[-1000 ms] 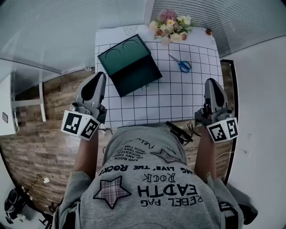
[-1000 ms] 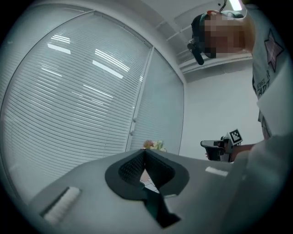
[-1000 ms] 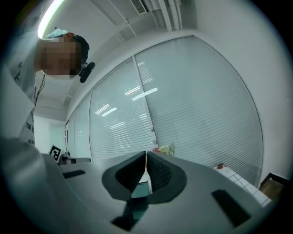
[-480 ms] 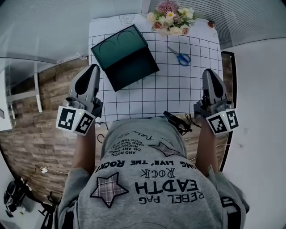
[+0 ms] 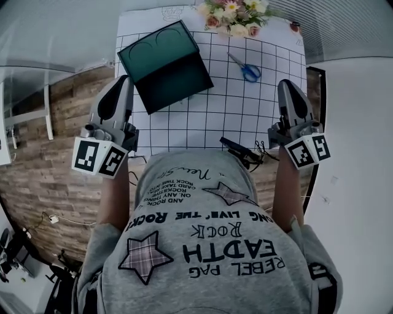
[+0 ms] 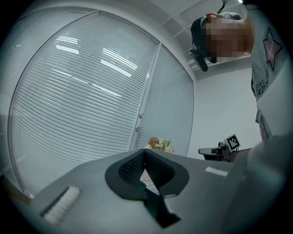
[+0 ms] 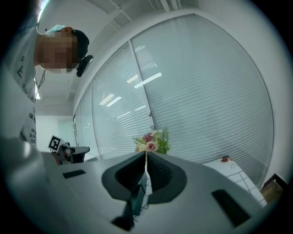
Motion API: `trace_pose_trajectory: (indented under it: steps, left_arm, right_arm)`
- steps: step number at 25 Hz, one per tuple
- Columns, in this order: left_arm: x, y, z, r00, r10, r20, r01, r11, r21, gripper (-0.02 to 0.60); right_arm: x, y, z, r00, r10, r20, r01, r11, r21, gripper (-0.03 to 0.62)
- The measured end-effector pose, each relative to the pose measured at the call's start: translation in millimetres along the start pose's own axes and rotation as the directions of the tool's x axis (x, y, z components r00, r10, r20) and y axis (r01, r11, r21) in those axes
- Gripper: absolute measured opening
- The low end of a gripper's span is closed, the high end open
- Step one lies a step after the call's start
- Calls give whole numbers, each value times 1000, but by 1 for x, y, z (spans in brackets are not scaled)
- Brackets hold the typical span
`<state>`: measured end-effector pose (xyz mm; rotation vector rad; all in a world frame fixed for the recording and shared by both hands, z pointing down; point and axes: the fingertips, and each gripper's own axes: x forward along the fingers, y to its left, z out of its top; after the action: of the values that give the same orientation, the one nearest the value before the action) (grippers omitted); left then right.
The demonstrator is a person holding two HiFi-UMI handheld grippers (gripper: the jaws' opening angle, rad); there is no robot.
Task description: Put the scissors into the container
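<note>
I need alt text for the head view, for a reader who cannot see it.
A person holds two shut tools, the left tool and the right tool, one at each side of a gridded table. Blue-handled scissors lie far right, apart from a dark container at far left; flowers stand behind.

Wide bare stretch of white gridded mat (image 5: 245,116) across near and middle table: free passage. Dark green rectangular box container (image 5: 164,65) fills far left. Blue-handled scissors (image 5: 245,67) lie flat at far right, open grid all round, well apart from container. Pink-and-cream flower bouquet (image 5: 232,13) stands at far edge, near scissors. Black gadget with wires (image 5: 241,151) sits at near edge, right of centre.
</note>
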<state>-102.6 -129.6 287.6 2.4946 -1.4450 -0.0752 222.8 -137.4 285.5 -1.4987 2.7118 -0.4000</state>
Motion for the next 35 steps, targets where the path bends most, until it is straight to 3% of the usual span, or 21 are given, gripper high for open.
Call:
trace_pose_trajectory:
  steps: [15, 22, 35]
  left_arm:
    - [24, -5, -18, 999, -3, -47, 2, 1000, -15, 9]
    - [34, -3, -29, 997, 8, -81, -8, 1000, -2, 9]
    - [49, -5, -44, 992, 14, -122, -14, 1000, 0, 9]
  right_arm:
    - [16, -38, -63, 987, -3, -160, 4, 1000, 8, 17]
    - [25, -62, -85, 984, -11, -179, 26, 997, 78, 17]
    - [43, -77, -118, 954, -2, -299, -4, 1000, -20, 17]
